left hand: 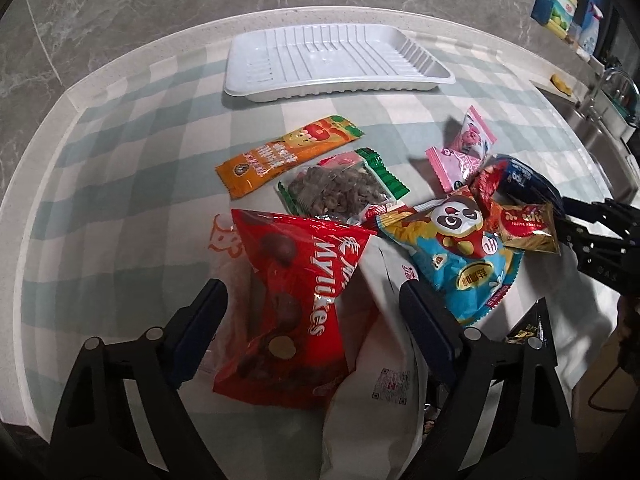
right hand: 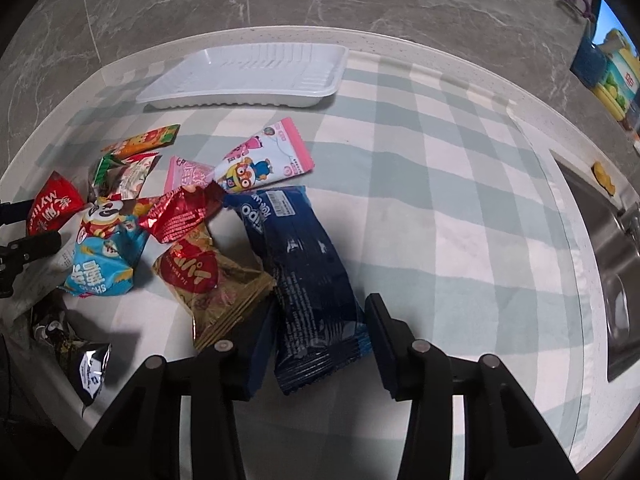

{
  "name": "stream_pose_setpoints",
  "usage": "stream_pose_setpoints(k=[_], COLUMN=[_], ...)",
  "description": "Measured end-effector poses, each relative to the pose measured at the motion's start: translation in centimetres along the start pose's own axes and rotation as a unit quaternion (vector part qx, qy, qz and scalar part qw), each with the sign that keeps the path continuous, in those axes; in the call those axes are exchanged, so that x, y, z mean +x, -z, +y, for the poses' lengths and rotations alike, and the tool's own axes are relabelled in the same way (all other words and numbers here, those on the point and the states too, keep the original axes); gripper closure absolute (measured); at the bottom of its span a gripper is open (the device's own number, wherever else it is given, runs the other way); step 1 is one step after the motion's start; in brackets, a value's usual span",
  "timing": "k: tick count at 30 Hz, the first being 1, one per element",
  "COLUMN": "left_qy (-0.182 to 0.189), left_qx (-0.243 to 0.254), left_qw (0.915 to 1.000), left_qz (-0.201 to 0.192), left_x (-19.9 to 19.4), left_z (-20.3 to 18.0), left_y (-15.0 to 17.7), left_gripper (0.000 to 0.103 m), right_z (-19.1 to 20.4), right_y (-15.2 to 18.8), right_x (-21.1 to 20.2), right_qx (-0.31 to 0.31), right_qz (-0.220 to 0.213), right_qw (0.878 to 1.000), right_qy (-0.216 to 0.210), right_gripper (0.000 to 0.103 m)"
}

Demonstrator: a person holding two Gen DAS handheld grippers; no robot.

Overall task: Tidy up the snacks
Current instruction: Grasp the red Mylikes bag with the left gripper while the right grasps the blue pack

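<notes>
A white ridged tray [left hand: 340, 56] lies empty at the far side of the checked tablecloth; it also shows in the right wrist view [right hand: 244, 76]. My left gripper [left hand: 314, 308] is open around a red Mylikes bag [left hand: 296, 304], fingers apart from it. My right gripper [right hand: 320, 332] is open around a dark blue snack pack [right hand: 308, 276], fingers close on both sides. Loose snacks lie between: an orange bar [left hand: 288, 152], a green-edged nut bag [left hand: 340, 188], a blue panda bag [left hand: 460, 256], a gold-red pie pack [right hand: 212, 280], pink packets [right hand: 264, 160].
A white plastic bag [left hand: 372, 380] lies under the red bag. A black foil packet [right hand: 80, 356] sits at the table's near edge. A steel sink [right hand: 616, 264] with a tap lies to the right. Marble wall behind; bottles [left hand: 560, 8] at the far right.
</notes>
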State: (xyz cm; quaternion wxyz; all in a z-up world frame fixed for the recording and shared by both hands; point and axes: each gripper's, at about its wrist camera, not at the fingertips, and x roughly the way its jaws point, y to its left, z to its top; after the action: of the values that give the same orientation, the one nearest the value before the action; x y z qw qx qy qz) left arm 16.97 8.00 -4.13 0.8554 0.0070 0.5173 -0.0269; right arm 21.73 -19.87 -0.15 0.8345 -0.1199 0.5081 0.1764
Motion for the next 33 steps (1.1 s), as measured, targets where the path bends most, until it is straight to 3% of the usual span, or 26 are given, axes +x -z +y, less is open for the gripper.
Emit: stream_pose_setpoints(k=[8, 11, 15, 19, 20, 21, 25, 26, 27, 29, 33], left_qy=[0.023, 0.027, 0.035, 0.040, 0.042, 0.044, 0.072, 0.084, 0.106, 0.133, 0.142], left_qx=[-0.006, -0.005, -0.008, -0.012, -0.014, -0.016, -0.036, -0.041, -0.049, -0.069, -0.073], left_qw=[0.9997, 0.9996, 0.9993, 0.9991, 0.9989, 0.9988, 0.9966, 0.9954, 0.9930, 0.9885, 0.9869], left_qz=[0.008, 0.009, 0.013, 0.013, 0.014, 0.015, 0.020, 0.021, 0.019, 0.022, 0.023], left_x=[0.6, 0.7, 1.0, 1.2, 1.4, 1.5, 2.0, 2.0, 2.0, 2.2, 2.0], left_z=[0.5, 0.6, 0.6, 0.8, 0.9, 1.0, 1.9, 2.1, 2.4, 3.0, 3.6], left_y=[-0.2, -0.3, -0.5, -0.6, -0.6, -0.6, -0.5, -0.5, -0.5, -0.5, -0.7], left_gripper=[0.015, 0.015, 0.015, 0.015, 0.015, 0.015, 0.016, 0.022, 0.037, 0.048, 0.070], right_z=[0.6, 1.2, 1.9, 2.3, 2.4, 2.4, 1.7, 1.3, 1.1, 0.4, -0.8], right_y=[-1.6, -2.1, -2.8, -3.3, -3.5, -3.5, -3.6, -3.6, -3.6, -3.5, -3.1], right_x=[0.0, 0.2, 0.8, 1.8, 2.1, 2.4, 2.5, 2.5, 2.5, 2.5, 2.3], right_qx=[-0.045, -0.078, -0.111, -0.123, -0.123, -0.121, -0.090, -0.080, -0.071, -0.049, -0.010], right_qz=[-0.015, -0.019, -0.019, -0.011, -0.005, -0.001, -0.001, -0.001, -0.001, 0.001, 0.006], right_qw=[0.999, 0.997, 0.993, 0.992, 0.992, 0.993, 0.995, 0.996, 0.996, 0.996, 0.995], right_qy=[0.013, 0.022, 0.029, 0.013, 0.005, -0.002, -0.037, -0.047, -0.055, -0.073, -0.098], right_gripper=[0.055, 0.048, 0.048, 0.048, 0.054, 0.066, 0.071, 0.072, 0.073, 0.073, 0.073])
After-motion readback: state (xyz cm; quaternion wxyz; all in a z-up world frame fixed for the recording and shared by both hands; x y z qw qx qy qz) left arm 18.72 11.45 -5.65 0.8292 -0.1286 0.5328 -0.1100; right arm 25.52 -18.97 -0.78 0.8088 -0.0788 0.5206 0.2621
